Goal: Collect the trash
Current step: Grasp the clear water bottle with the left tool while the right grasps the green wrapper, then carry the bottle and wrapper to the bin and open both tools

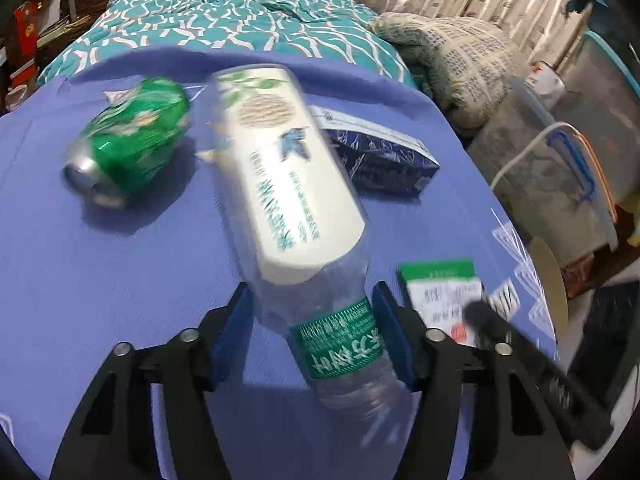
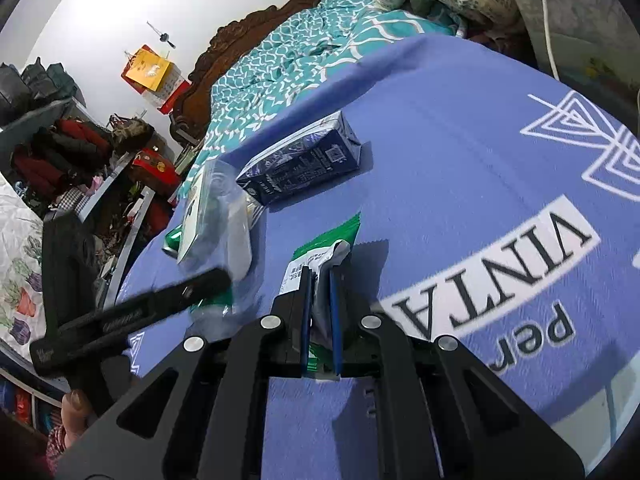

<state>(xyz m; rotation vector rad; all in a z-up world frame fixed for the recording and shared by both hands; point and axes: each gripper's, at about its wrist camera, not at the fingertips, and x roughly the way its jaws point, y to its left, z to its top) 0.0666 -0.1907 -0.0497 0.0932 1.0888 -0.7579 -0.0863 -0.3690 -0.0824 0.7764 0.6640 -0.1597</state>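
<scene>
Bottle [image 1: 304,208] between our left gripper [image 1: 316,340] jaws, half-closed and not yet pressing, long axis pointing away toward the can [image 1: 128,144]; right gripper [image 2: 320,312] pinches the wrapper [image 2: 320,256].

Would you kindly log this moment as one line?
left gripper: around bottle | right gripper: shut on wrapper | can, carton: on cloth

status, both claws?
Left claw open around bottle. Right claw shut on wrapper. Can, carton left on cloth.

bright indoor light, motion blur, fisheye-bent edges, soft shadows
</scene>
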